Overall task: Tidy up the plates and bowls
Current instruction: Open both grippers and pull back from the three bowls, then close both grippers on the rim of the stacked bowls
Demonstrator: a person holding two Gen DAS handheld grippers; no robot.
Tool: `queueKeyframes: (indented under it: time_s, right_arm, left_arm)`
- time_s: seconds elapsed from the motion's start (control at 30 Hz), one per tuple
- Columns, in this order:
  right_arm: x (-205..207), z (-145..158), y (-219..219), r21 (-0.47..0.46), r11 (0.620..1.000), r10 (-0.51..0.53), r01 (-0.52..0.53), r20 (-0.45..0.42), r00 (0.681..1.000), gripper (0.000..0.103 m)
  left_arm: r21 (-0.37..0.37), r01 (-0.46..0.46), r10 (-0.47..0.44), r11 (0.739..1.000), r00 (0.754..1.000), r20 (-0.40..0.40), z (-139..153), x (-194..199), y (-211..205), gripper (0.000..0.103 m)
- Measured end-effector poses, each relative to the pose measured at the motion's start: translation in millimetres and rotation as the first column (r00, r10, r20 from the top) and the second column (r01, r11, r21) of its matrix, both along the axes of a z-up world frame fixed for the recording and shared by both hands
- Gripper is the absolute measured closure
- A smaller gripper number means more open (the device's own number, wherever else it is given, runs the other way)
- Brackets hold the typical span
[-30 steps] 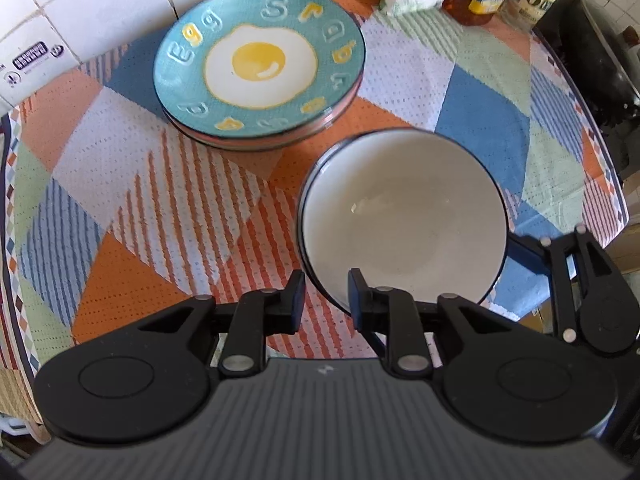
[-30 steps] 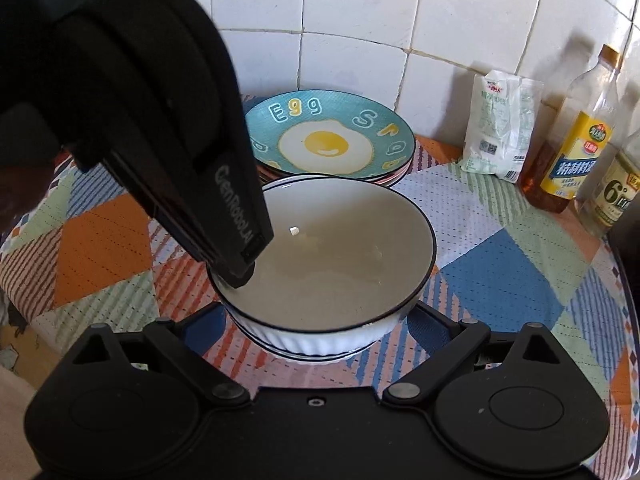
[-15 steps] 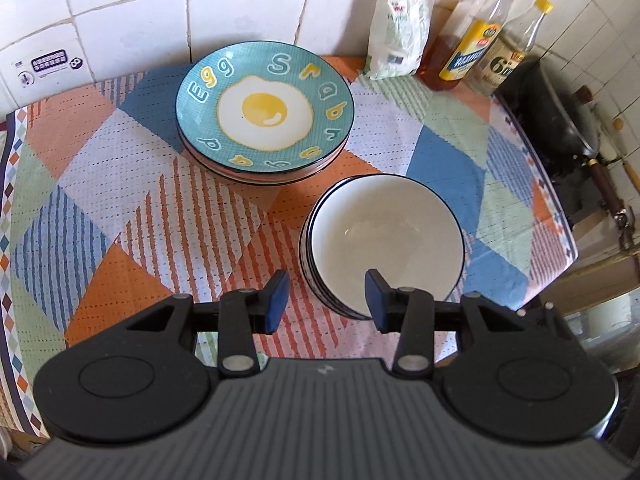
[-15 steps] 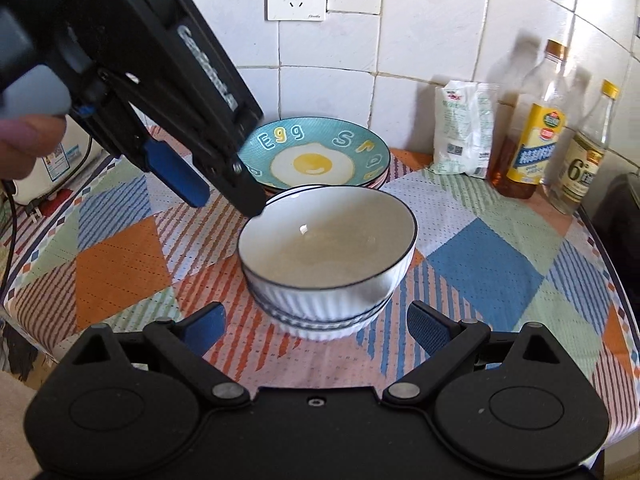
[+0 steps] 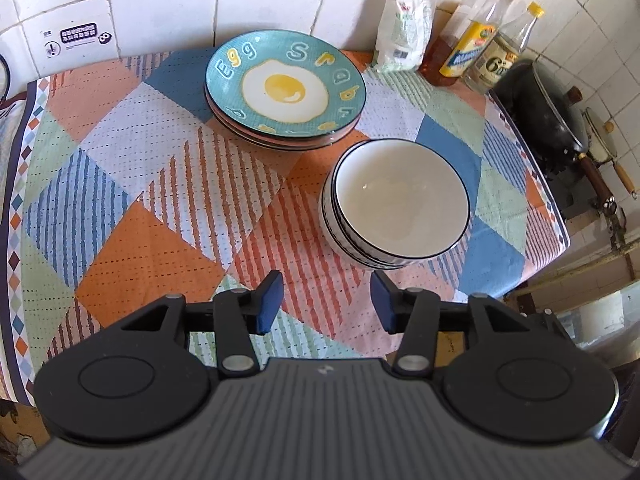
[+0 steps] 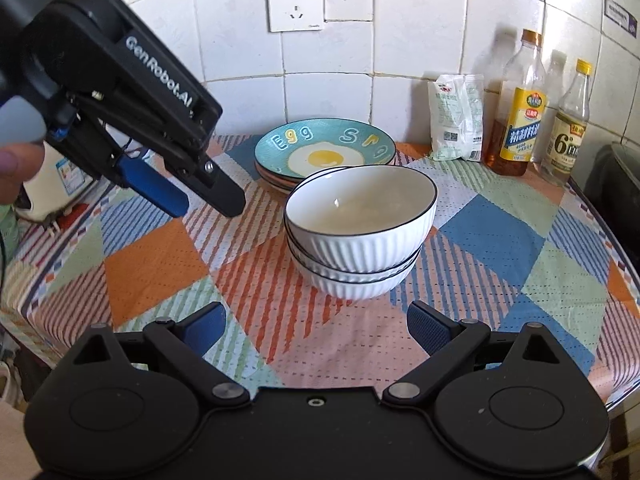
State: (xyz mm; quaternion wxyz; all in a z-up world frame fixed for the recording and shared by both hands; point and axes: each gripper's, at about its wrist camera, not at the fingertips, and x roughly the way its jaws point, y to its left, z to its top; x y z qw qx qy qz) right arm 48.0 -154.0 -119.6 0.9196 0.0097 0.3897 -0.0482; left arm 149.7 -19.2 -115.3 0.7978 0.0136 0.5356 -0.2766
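A stack of white ribbed bowls with dark rims [image 5: 400, 204] [image 6: 360, 232] stands on the patchwork tablecloth. Behind it sits a stack of plates topped by a teal fried-egg plate [image 5: 284, 88] [image 6: 324, 154]. My left gripper [image 5: 326, 300] is open and empty, held above the cloth in front of the bowls; it also shows in the right wrist view [image 6: 200, 200], left of the bowls. My right gripper [image 6: 314, 330] is open and empty, a short way in front of the bowl stack.
A white packet [image 6: 456, 122] and two bottles [image 6: 516, 112] [image 6: 568, 128] stand by the tiled wall at the back right. A dark wok [image 5: 552, 108] sits right of the table. The table's edge [image 5: 560, 240] drops off at right.
Both grippers have let go of the top bowl, opened and pulled back and up. The bowl now rests on the stack.
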Motion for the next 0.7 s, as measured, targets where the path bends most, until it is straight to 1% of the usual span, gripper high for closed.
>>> queueKeyframes:
  time_s: [0.27,0.33,0.43,0.57,0.63,0.7]
  right_arm:
    - [-6,-9,-19,0.008,1.0,-0.012,0.012,0.069,0.998,0.004]
    - [-3,-16,-24,0.02,1.0,-0.009,0.007,0.068,0.998,0.004]
    - [4,-32,-29,0.028,1.0,0.011,-0.012,0.062,0.998,0.004]
    - [19,-58,-38,0.041,0.999,0.005,-0.007,0.051,0.999,0.004]
    - [26,-68,-43,0.059,0.998,-0.009,0.005,0.06,0.998,0.004]
    - [34,-76,-49,0.086,0.996,-0.026,0.02,0.074,0.997,0.004]
  left_arm:
    - [-0.088,-0.05,0.051,0.995,0.999,0.0,-3,7,6,0.045]
    - [-0.1,-0.047,0.049,0.994,0.999,0.015,-6,10,2,0.04]
    - [-0.116,-0.05,0.054,0.992,0.998,0.026,-17,18,-5,0.038]
    - [-0.088,-0.063,0.062,0.994,0.998,-0.008,-39,34,-19,0.038]
    - [-0.065,-0.049,0.047,0.997,0.999,-0.023,-50,42,-28,0.038]
    - [-0.06,-0.043,0.042,0.997,0.999,-0.011,-59,47,-35,0.04]
